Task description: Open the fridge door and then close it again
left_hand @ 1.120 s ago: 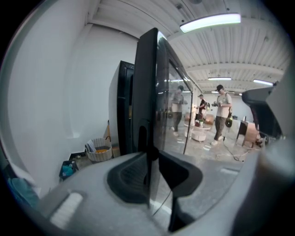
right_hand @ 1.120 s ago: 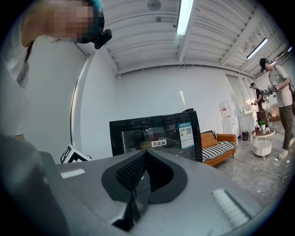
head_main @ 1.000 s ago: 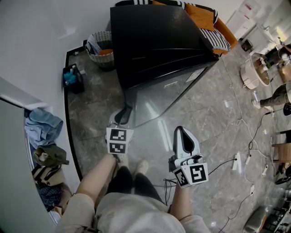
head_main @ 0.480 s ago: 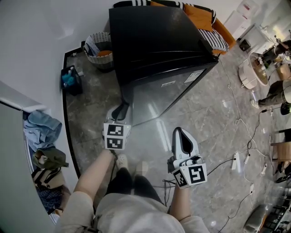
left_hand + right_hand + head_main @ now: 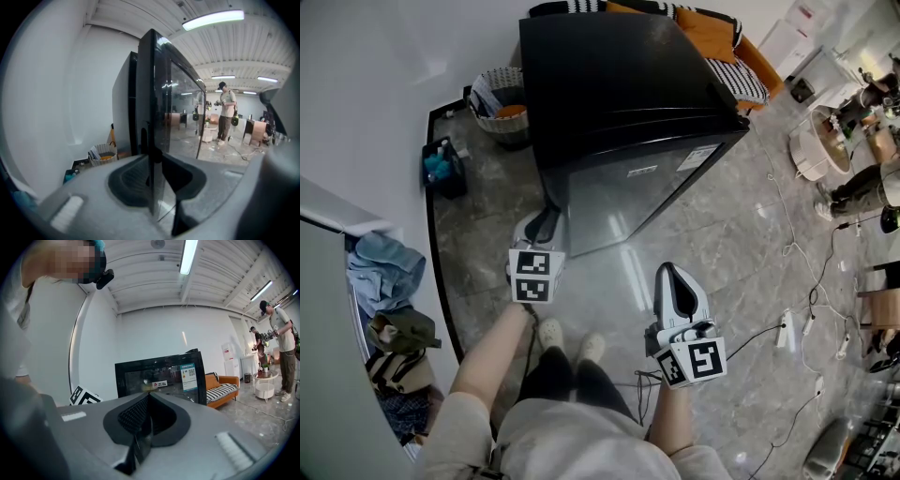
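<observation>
A black fridge (image 5: 619,84) stands on the grey floor, and its glass door (image 5: 628,192) faces me. My left gripper (image 5: 546,228) is at the door's left free edge. In the left gripper view the door edge (image 5: 152,93) runs between the two jaws of that gripper (image 5: 157,173), which are shut on it. A narrow gap shows between the door and the fridge body. My right gripper (image 5: 678,281) hangs lower right, away from the door. It points level at the fridge (image 5: 159,376), and this gripper (image 5: 143,425) is shut with nothing in it.
A wicker basket (image 5: 502,94) and a dark crate of bottles (image 5: 442,167) sit left of the fridge by the wall. Clothes (image 5: 389,272) lie piled at far left. Behind the fridge is an orange sofa (image 5: 712,33). Cables and a power strip (image 5: 787,330) cross the floor at right.
My left gripper has moved toward the fridge with the door edge in it, and the door has swung in closer to the body. The right gripper has stayed put.
</observation>
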Demonstrator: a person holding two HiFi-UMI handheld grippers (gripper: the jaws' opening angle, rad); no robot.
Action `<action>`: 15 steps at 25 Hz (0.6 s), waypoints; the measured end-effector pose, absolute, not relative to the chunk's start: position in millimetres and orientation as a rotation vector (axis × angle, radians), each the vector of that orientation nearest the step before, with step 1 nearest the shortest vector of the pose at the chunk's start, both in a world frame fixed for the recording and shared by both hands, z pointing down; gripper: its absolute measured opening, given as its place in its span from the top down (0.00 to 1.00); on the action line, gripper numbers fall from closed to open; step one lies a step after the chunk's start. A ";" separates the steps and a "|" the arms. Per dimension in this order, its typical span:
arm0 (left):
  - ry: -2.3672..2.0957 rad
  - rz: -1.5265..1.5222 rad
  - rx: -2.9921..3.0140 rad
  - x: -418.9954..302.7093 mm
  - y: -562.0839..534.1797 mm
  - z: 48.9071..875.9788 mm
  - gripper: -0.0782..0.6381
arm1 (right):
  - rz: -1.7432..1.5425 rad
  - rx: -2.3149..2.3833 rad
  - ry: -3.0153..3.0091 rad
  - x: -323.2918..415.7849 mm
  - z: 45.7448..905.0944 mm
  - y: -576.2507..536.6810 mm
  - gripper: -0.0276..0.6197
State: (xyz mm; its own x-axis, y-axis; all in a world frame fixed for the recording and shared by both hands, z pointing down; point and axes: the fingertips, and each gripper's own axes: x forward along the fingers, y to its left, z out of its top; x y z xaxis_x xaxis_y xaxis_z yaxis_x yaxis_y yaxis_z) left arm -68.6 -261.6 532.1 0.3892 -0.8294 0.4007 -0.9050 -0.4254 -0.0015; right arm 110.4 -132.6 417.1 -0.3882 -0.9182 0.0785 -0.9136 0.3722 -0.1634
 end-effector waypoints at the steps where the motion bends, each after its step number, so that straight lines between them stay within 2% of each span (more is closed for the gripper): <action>1: -1.544 0.509 2.433 -69.1 -263.3 533.2 0.77 | -0.282 -1.725 2.580 110.7 417.7 -133.2 0.97; 15: -1.560 0.509 2.428 -74.7 -282.1 530.1 0.77 | -0.289 -1.741 2.576 112.0 419.2 -140.4 0.97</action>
State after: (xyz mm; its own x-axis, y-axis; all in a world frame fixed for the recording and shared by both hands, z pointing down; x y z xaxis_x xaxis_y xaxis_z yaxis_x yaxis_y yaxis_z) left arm -74.7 -282.1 530.1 0.3800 -0.8357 0.3965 -0.9086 -0.4175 -0.0092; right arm 112.0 -140.4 419.2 -0.3779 -0.9217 0.0875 -0.9182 0.3610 -0.1630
